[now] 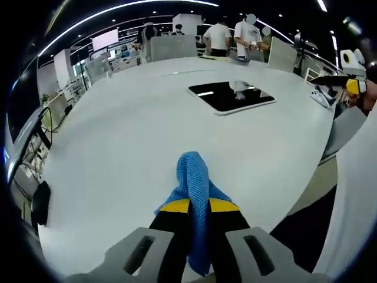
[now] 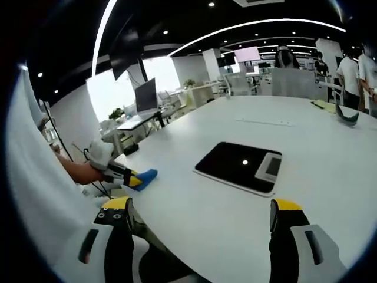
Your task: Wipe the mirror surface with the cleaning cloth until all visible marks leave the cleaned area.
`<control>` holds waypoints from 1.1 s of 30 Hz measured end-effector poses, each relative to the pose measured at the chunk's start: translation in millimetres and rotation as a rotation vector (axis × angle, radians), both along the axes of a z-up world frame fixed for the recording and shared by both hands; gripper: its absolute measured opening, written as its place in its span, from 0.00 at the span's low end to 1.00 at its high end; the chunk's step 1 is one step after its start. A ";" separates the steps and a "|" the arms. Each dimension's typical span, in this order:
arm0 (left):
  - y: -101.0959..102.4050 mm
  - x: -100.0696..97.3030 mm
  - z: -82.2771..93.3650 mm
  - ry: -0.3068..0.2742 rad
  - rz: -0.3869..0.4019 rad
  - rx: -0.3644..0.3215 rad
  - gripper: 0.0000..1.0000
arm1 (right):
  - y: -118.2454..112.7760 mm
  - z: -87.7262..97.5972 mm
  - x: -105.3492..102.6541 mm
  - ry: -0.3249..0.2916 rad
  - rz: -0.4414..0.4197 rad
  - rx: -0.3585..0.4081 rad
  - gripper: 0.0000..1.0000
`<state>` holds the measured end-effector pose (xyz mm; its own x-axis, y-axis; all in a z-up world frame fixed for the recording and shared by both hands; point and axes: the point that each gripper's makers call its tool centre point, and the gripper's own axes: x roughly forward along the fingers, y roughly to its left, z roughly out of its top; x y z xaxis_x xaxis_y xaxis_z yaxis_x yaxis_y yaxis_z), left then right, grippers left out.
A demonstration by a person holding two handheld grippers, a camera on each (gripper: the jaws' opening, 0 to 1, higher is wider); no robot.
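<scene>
The left gripper (image 1: pixel 199 207) is seen closed on the blue cloth (image 1: pixel 193 183), its yellow-tipped jaws pinched together so that the cloth bunches upward past the tips and a strip hangs down between the grey jaw bodies. It is held above the near edge of the white table (image 1: pixel 129 147), clear of the surface. The mirror (image 1: pixel 231 96) lies flat on the table far ahead and a little to the right, well apart from the cloth; it is a dark rounded rectangle in which ceiling lights and a pale shape are reflected. In the right gripper view, the right gripper (image 2: pixel 199 215) is seen wide open with nothing between its jaws, held over the near part of the table (image 2: pixel 330 177). The mirror (image 2: pixel 238 165) lies ahead of it, between the jaws as framed, and a light spot and a pale rectangle are reflected in it. At the left of that view the left gripper (image 2: pixel 136 178) is seen held by a hand, the cloth (image 2: pixel 146 175) showing at its tip by the table edge. Several people (image 1: pixel 227 36) are standing at the far side of the table, and desks and monitors (image 2: pixel 145 94) are seen beyond.
</scene>
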<state>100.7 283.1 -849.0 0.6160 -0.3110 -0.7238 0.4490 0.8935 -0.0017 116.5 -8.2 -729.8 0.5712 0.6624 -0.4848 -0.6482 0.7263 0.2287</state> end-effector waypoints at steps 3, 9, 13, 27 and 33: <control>0.6 1.2 0.1 -0.001 -0.004 0.006 0.08 | 0.6 0.6 0.5 0.001 -0.002 0.005 0.96; 3.3 4.2 1.0 -0.019 -0.012 0.002 0.11 | 0.4 -1.0 0.7 0.004 0.002 0.000 0.96; 3.8 5.9 0.9 -0.029 -0.028 0.003 0.12 | 1.2 -2.0 1.0 0.008 0.004 0.000 0.96; 18.9 15.8 1.0 -0.063 -0.054 -0.040 0.30 | 7.5 -4.6 3.7 0.015 0.013 0.001 0.96; 22.9 21.6 1.5 -0.074 -0.084 -0.052 0.39 | 5.2 -4.8 3.9 0.017 0.005 -0.004 0.96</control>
<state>122.3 306.0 -847.5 0.6375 -0.3997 -0.6586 0.5229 0.8523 -0.0112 120.4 -3.0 -734.6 0.5593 0.6633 -0.4972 -0.6481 0.7238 0.2365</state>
